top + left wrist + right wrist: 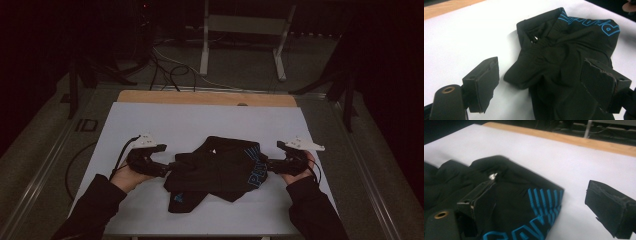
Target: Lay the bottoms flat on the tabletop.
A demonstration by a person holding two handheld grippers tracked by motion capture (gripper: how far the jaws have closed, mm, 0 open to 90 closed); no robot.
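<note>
1. Black fabric garment with blue printed letters lies crumpled in the middle of the white table cover in the high view. The left gripper is at the garment's left edge and the right gripper is at its right edge, each one in a hand of the person.
2. In the left gripper view, the two black jaws stand wide apart. The garment lies on the cover between and beyond them. No pad presses the cloth.
3. In the right gripper view, the jaws are also wide open. The garment lies under the left jaw, with blue stripes near its edge. The right jaw is over the bare white cover. It holds nothing.
</note>
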